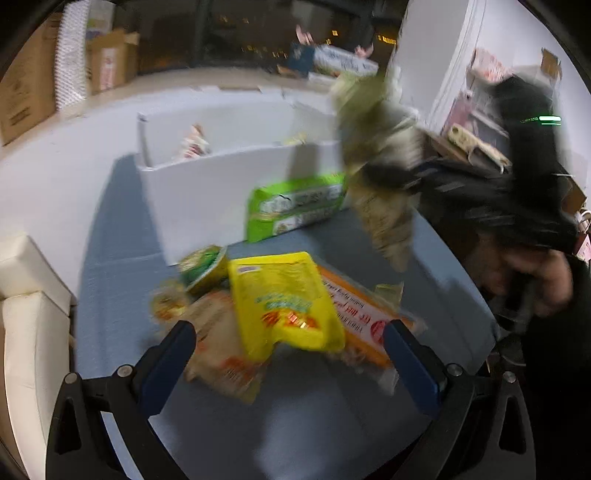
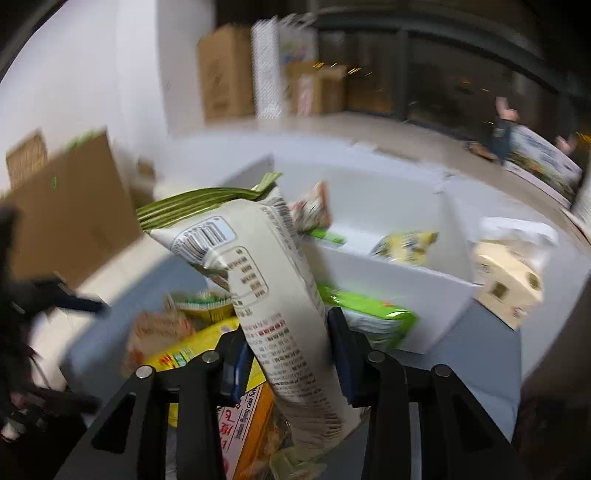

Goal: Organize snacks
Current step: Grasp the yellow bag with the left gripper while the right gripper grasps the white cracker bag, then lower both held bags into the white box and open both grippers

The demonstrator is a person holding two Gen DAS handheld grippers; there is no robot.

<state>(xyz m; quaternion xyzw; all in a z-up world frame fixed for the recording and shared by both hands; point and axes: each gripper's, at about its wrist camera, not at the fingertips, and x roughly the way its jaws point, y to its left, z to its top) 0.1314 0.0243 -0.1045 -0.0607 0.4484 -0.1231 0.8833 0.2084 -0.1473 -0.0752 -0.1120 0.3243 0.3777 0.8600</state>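
Glossy crinkled plastic film was seen on the yellow pouch (image 1: 284, 302), smooth matt white board on the divided box (image 2: 391, 273), blue woven-looking cloth on the table (image 1: 295, 413), matt black plastic on gripper frames.

Night outside dark windows (image 1: 236, 33), small lights glinting in glass. White walls (image 2: 85, 74). Cardboard boxes (image 2: 225, 70) stacked along pale ledge (image 1: 177, 79) under windows. White cushioned seat (image 1: 33, 325) at left edge. Blue-grey tabletop (image 1: 122, 236). Dim indoor light, heavy motion blur.
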